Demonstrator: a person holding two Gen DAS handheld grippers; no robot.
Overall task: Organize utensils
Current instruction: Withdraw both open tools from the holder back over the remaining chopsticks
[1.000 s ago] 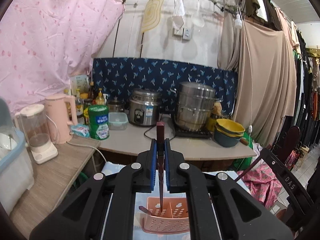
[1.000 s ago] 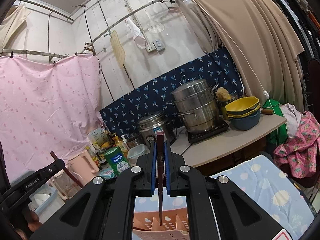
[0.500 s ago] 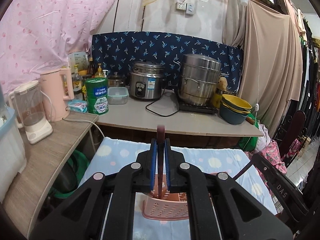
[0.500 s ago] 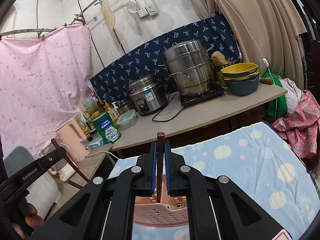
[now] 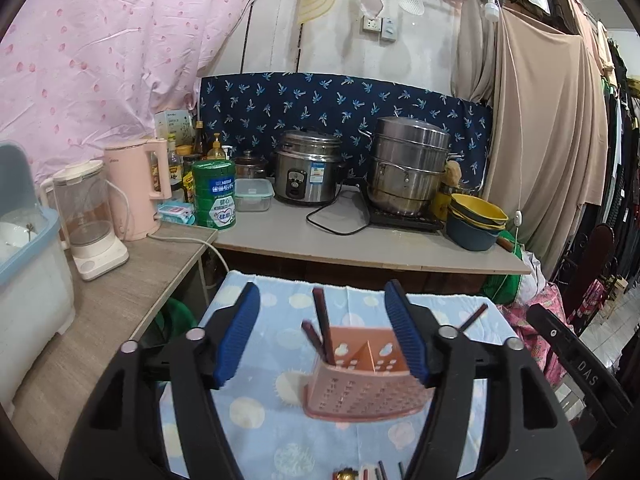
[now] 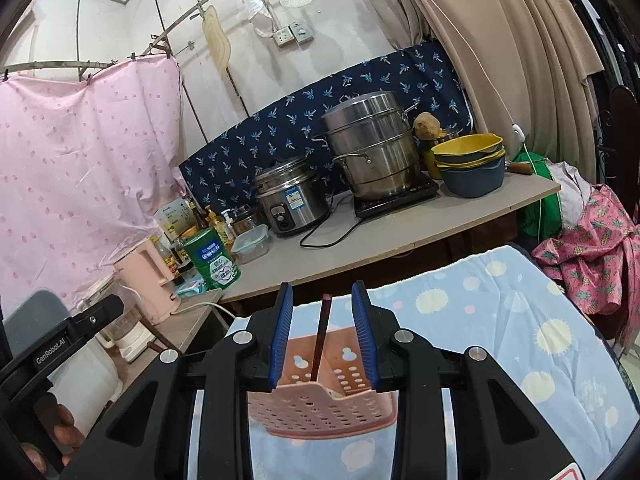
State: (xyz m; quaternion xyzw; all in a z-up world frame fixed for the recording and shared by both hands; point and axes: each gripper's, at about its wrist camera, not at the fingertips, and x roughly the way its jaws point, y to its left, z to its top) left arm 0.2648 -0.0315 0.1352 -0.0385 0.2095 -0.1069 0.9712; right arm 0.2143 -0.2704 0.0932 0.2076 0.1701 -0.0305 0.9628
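A pink perforated utensil holder (image 5: pixel 362 382) stands on a blue cloth with pale dots (image 5: pixel 256 412). Two dark brown chopsticks (image 5: pixel 322 326) stand in its left compartment. My left gripper (image 5: pixel 326 338) is open, its blue pads spread to either side of the holder, holding nothing. In the right wrist view the holder (image 6: pixel 320 396) sits just beyond my right gripper (image 6: pixel 323 334), which is open with a dark chopstick (image 6: pixel 321 334) standing free in the holder between its pads. Small utensil ends (image 5: pixel 366 472) lie on the cloth near the bottom edge.
A counter (image 5: pixel 360 240) behind carries a rice cooker (image 5: pixel 308 172), a steel steamer pot (image 5: pixel 408 168), stacked bowls (image 5: pixel 474 220) and a green tin (image 5: pixel 214 194). A side shelf (image 5: pixel 100 300) on the left holds a pink kettle (image 5: pixel 138 188) and a blender (image 5: pixel 88 216).
Both grippers went from shut on a chopstick each to open. The chopsticks now stand in the holder. Both grippers dropped lower towards the holder first.
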